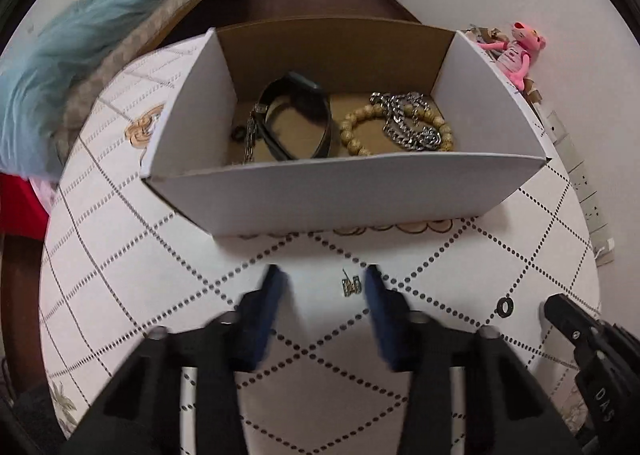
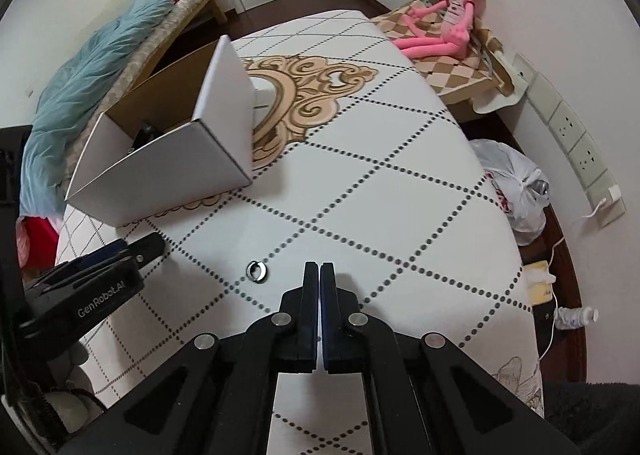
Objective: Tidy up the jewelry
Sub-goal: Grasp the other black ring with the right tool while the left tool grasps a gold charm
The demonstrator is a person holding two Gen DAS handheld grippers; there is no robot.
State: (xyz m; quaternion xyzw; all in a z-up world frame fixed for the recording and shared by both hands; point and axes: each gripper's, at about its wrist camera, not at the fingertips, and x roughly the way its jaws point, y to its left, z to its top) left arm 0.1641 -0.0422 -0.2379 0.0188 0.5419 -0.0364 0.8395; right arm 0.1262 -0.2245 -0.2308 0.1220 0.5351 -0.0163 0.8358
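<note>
An open white cardboard box [image 1: 320, 191] stands on the patterned table [image 1: 280, 383]. Inside lie a black band [image 1: 298, 123], a wooden bead bracelet [image 1: 352, 135], a silver chain [image 1: 412, 127] and a thin chain [image 1: 250, 135]. My left gripper [image 1: 325, 279] is open just above the table, its fingers either side of a small gold and silver earring piece [image 1: 351, 287]. A dark ring [image 1: 505, 307] lies to the right; it also shows in the right wrist view [image 2: 256, 270]. My right gripper [image 2: 320, 269] is shut and empty, just right of the ring. The box [image 2: 168, 175] shows at left.
A pink plush toy [image 2: 448, 23] sits on a checked cloth beyond the table's far right edge. A blue blanket [image 2: 92, 79] lies on a bed at left. A white plastic bag [image 2: 516, 183] and wall sockets [image 2: 576, 151] are at right, off the table.
</note>
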